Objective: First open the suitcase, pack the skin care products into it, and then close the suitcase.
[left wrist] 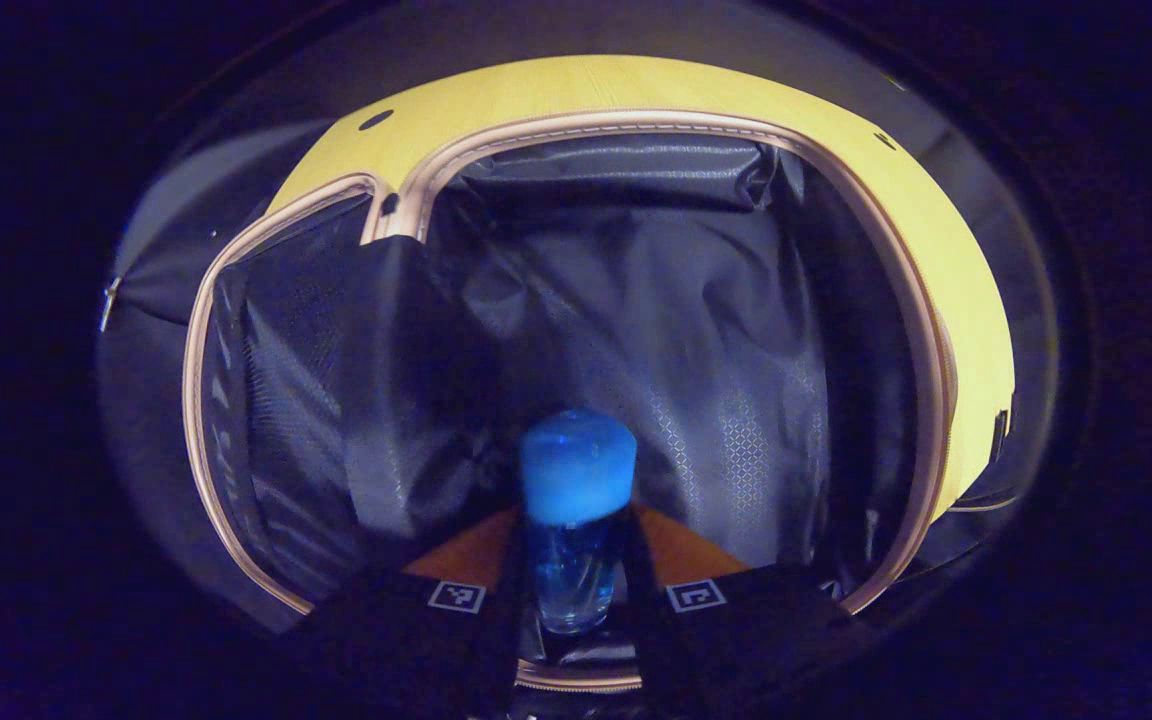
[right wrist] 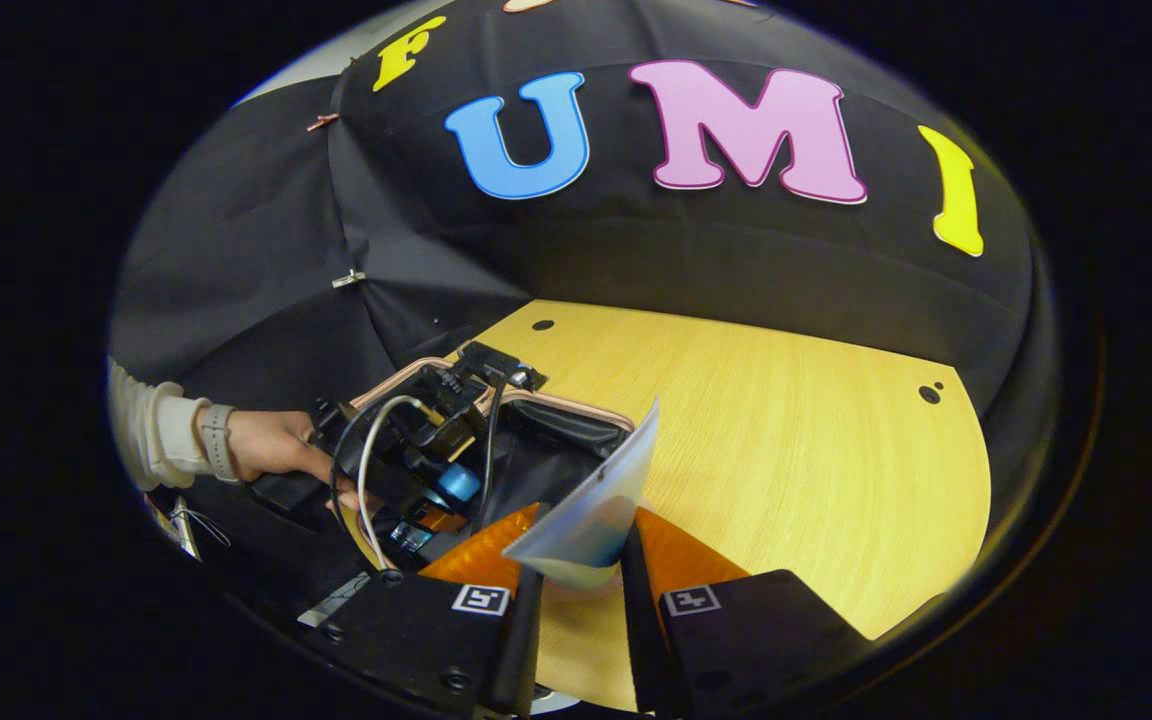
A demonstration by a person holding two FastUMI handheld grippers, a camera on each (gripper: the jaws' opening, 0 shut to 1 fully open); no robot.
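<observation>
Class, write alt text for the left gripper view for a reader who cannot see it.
The left gripper holds a blue-capped bottle upright over the open suitcase, whose dark lining is bare. The suitcase lies on a wooden table.

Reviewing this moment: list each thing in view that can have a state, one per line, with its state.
Suitcase: open, dark lining exposed, lying on the table.
Blue-capped bottle: upright between the left gripper fingers, held over the open suitcase.
Tube: held between the right gripper fingers, above the table, not yet packed.
Left gripper: shut on the bottle.
Right gripper: shut on the tube.
</observation>
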